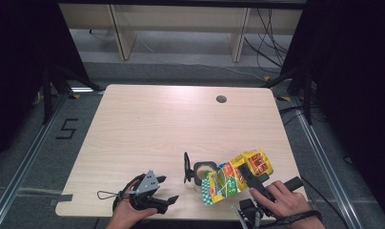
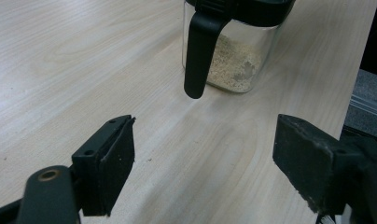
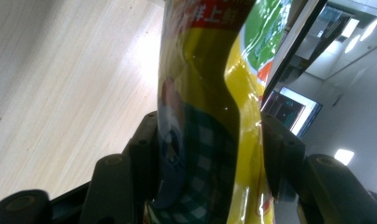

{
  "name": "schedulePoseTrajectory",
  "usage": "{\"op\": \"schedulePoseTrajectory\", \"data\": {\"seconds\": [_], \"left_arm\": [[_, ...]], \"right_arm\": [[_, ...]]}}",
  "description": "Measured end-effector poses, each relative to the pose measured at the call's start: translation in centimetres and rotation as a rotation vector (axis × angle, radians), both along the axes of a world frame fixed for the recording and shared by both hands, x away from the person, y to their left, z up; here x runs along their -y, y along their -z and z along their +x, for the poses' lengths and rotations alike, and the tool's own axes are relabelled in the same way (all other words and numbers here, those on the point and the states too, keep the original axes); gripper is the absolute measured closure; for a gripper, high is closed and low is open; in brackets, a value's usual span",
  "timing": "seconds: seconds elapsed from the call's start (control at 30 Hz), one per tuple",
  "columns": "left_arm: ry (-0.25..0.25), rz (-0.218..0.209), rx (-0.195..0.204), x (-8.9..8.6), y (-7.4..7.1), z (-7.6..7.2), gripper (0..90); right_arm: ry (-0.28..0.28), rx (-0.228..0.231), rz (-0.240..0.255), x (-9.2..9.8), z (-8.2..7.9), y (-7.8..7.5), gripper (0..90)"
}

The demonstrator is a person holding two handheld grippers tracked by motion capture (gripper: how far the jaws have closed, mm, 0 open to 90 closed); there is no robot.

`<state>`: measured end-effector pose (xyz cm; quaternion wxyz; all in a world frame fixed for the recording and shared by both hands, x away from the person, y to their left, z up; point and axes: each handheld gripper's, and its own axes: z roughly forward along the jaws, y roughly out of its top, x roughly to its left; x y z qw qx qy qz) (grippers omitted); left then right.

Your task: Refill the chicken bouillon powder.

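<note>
High view puts the right gripper point(image 1: 251, 179) nearest, its jaws clamped on a glossy yellow-and-green printed snack bag point(image 1: 234, 177), tipped over a clear plastic jar with a black flip lid and handle point(image 1: 200, 172) at the pale wooden table point(image 1: 157, 124)'s near right. To pour well, I'd keep the bag's mouth right above the jar opening and tilt slowly. Crumpled where pinched, the bag shines. Left gripper point(image 1: 152, 193) rests with jaws wide apart, holding nothing. Beige crumbs point(image 2: 233, 63) cover the jar's bottom.
</note>
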<state>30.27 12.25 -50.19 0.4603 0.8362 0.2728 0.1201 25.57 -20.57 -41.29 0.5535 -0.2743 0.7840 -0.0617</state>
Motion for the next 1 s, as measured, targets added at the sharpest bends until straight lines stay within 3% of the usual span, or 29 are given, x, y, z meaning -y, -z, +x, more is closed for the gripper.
{"op": "schedulePoseTrajectory", "data": {"seconds": [0.03, 0.07, 0.23, 0.27, 0.3, 0.33, 0.37, 0.43, 0.47, 0.5, 0.53, 0.73, 0.77, 0.8, 0.87, 0.9, 0.97, 1.0], "left_arm": [[0.0, 0.0, 0.0, 0.0, 0.0, 0.0, 20.5], [-0.021, -0.037, -0.021, 0.23, 0.1, -0.15, 20.5], [-0.019, -0.036, -0.02, 0.26, 0.1, -0.15, 20.5], [-0.008, -0.002, -0.008, 0.03, 0.04, -0.06, 20.5], [-0.008, -0.002, -0.008, 0.03, 0.04, -0.06, 20.5], [-0.01, -0.002, -0.009, 0.04, 0.05, -0.07, 20.5], [-0.014, -0.026, -0.016, 0.18, 0.09, -0.13, 20.5], [-0.017, -0.028, -0.019, 0.19, 0.09, -0.12, 20.5], [-0.009, 0.0, -0.009, 0.03, 0.05, -0.07, 20.5], [-0.009, 0.0, -0.009, 0.03, 0.05, -0.07, 20.5], [-0.019, -0.037, -0.021, 0.26, 0.11, -0.16, 20.5], [0.006, -0.012, -0.002, 0.09, 0.03, 0.05, 20.5], [-0.009, -0.032, -0.012, 0.22, 0.11, -0.08, 20.5], [-0.01, 0.0, -0.009, 0.03, 0.04, -0.07, 20.5], [-0.009, -0.001, -0.008, 0.03, 0.05, -0.06, 20.5], [-0.02, -0.037, -0.02, 0.26, 0.12, -0.16, 20.5], [-0.019, -0.037, -0.02, 0.25, 0.14, -0.19, 20.5], [-0.003, -0.003, -0.004, 0.04, 0.06, -0.03, 20.5]], "right_arm": [[0.0, 0.0, 0.0, 0.0, 0.0, 0.0, 48.8], [0.006, -0.02, 0.011, 0.01, 0.0, -0.06, 48.8], [0.027, -0.021, 0.025, 0.17, -0.09, 0.0, 48.8], [0.016, -0.012, -0.026, -0.07, -0.01, -0.18, 48.9], [0.016, -0.012, -0.026, -0.07, -0.01, -0.18, 48.9], [0.003, -0.016, 0.007, 0.06, 0.03, -0.08, 49.0], [0.012, -0.022, 0.017, 0.13, -0.06, -0.13, 49.0], [0.006, -0.013, 0.014, 0.08, -0.09, -0.23, 49.0], [0.011, -0.023, 0.012, 0.06, -0.08, -0.23, 49.0], [0.009, -0.024, 0.015, 0.08, -0.03, -0.16, 49.0], [0.013, -0.024, 0.02, 0.11, -0.02, -0.08, 49.0], [0.006, -0.021, 0.009, 0.16, 0.01, -0.33, 49.0], [0.006, -0.021, 0.006, 0.15, 0.02, -0.32, 49.0], [-0.001, -0.024, -0.005, 0.07, 0.07, -0.3, 49.0], [-0.007, -0.021, -0.004, 0.1, 0.08, -0.29, 49.0], [-0.003, -0.021, -0.002, 0.12, 0.07, -0.35, 49.0], [-0.006, -0.015, 0.0, 0.12, 0.02, -0.38, 49.0], [0.007, -0.021, 0.005, 0.16, -0.02, -0.31, 49.0]]}}
